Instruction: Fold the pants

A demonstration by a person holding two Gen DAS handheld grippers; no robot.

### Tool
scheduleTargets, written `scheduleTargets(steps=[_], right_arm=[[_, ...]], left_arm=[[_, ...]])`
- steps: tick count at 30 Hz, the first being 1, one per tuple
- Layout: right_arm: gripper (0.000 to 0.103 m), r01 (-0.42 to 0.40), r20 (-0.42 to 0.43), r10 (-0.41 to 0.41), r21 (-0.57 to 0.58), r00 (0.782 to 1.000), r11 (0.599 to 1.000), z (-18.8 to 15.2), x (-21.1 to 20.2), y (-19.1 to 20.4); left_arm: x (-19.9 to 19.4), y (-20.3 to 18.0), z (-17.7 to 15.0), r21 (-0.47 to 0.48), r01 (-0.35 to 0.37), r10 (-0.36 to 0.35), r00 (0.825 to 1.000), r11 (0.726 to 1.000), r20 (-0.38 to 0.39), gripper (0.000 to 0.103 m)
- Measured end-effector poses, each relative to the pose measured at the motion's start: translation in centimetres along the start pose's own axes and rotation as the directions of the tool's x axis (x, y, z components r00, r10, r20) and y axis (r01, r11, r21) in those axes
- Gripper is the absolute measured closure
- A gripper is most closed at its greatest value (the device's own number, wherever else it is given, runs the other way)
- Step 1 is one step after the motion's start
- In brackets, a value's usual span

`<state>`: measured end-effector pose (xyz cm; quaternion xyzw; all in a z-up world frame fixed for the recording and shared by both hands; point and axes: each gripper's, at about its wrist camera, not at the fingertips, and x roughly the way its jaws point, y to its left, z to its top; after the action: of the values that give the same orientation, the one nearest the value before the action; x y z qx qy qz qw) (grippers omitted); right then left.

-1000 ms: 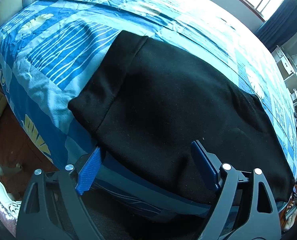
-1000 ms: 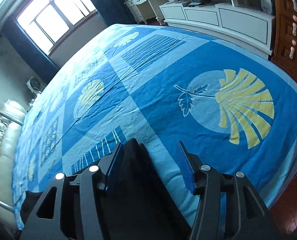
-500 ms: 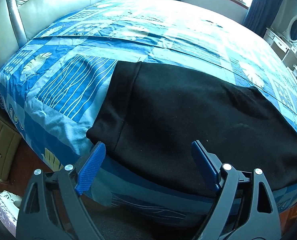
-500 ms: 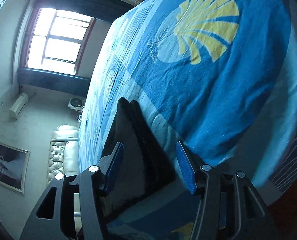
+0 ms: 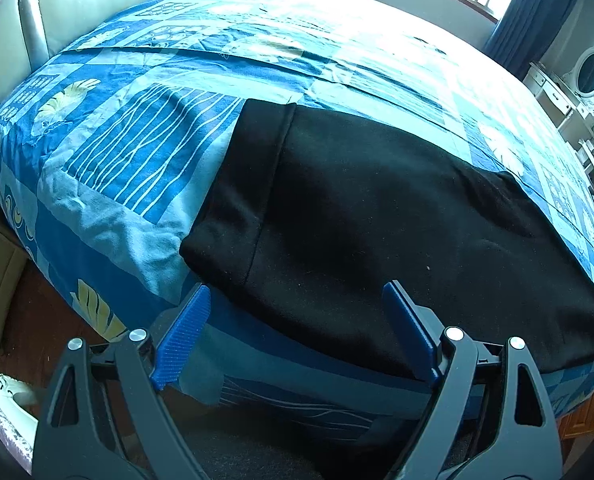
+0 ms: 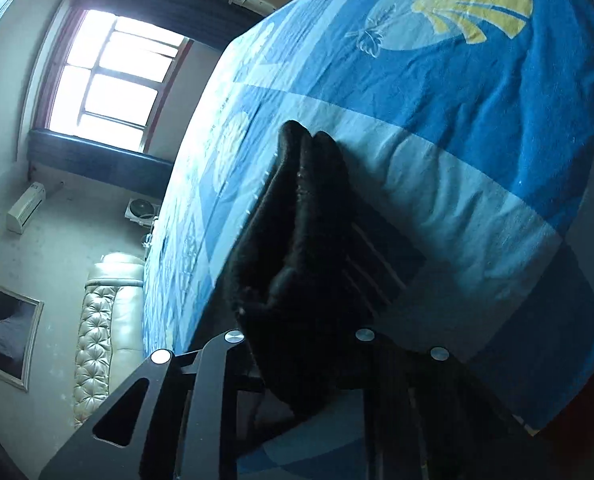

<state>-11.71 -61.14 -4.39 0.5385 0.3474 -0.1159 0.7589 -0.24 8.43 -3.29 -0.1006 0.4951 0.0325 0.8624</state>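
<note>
Black pants [image 5: 377, 216] lie flat across the near edge of a bed with a blue patterned cover [image 5: 129, 152], waistband at the left. My left gripper [image 5: 297, 328] is open, its blue fingers [image 5: 185, 328] just short of the pants' near edge by the waistband, touching nothing. In the right wrist view the pants' leg end [image 6: 305, 216] is bunched and lifted between the jaws. My right gripper [image 6: 297, 344] is shut on that cloth; its fingertips are hidden under the fabric.
A cream padded headboard [image 5: 77, 4] stands at the far left. Windows with dark curtains [image 5: 537, 4] run behind the bed. A white dresser with a round mirror [image 5: 577, 80] stands at the right. Wooden floor [image 5: 29, 320] and a nightstand lie below left.
My right gripper has closed on the pants' leg end, and the cloth now bunches up between its jaws. The left gripper stays open and has shifted slightly along the waistband edge.
</note>
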Motion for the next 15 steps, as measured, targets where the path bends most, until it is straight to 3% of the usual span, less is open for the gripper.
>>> scheduleTargets(steps=[6,15], right_arm=[[0.084,-0.118,0.063,0.123,-0.085,0.990,0.989,-1.6,-1.8,8.1],[0.084,-0.217,-0.039,0.216,-0.325,0.976,0.921,-7.1,-0.9,22.5]], left_arm=[[-0.9,-0.1,-0.2,0.055,0.024,-0.026,0.999,0.998,0.027,0.016],[-1.9,0.7,0.0,0.014,0.065,-0.066,0.997,0.998,0.036,0.016]])
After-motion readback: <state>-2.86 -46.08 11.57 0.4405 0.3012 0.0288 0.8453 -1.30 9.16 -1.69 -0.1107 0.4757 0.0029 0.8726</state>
